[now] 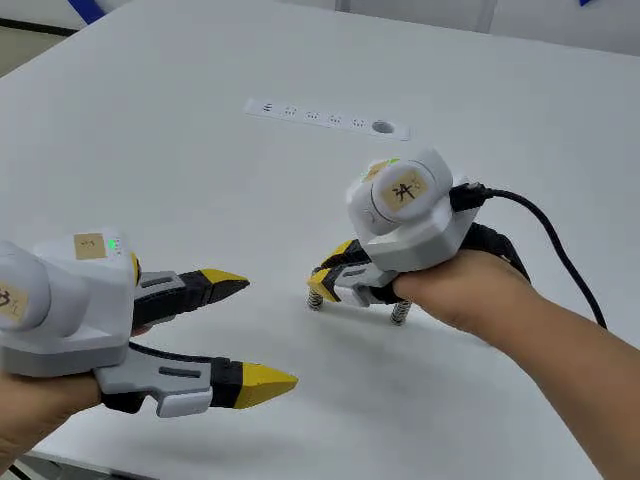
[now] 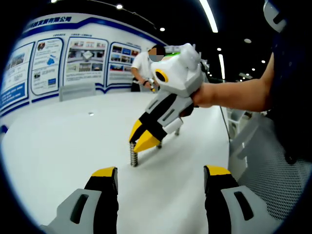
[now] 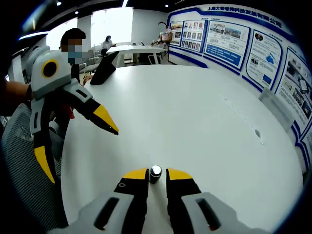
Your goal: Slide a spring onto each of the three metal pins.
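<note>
"Seating a spring (image 2: 133, 157) on its pin (image 3: 155, 171) is the step in hand, as I judge it," I tell my spotter. "The right gripper (image 1: 318, 282) has to come down along the pin's own line. Any tilt and the coil could bind, or jump off across the white table (image 1: 200, 200)."

"Where does it sit against the fingers?" the spotter asks.

"In the right gripper view a round metal top lies between the two yellow tips, which are drawn close on either side of it. I cannot tell whether they press it or merely flank it. In the left gripper view the tips are at the coil's upper end, and the coil stands upright on the table."

"And your other hand?"

"The left gripper (image 1: 272, 332) hangs near, jaws spread wide, holding nothing, pointed toward the work. A second spring (image 1: 400, 312) stands upright just beside my right hand (image 1: 455, 290). I would ease the pinch only once the coil rests at the base."
</note>
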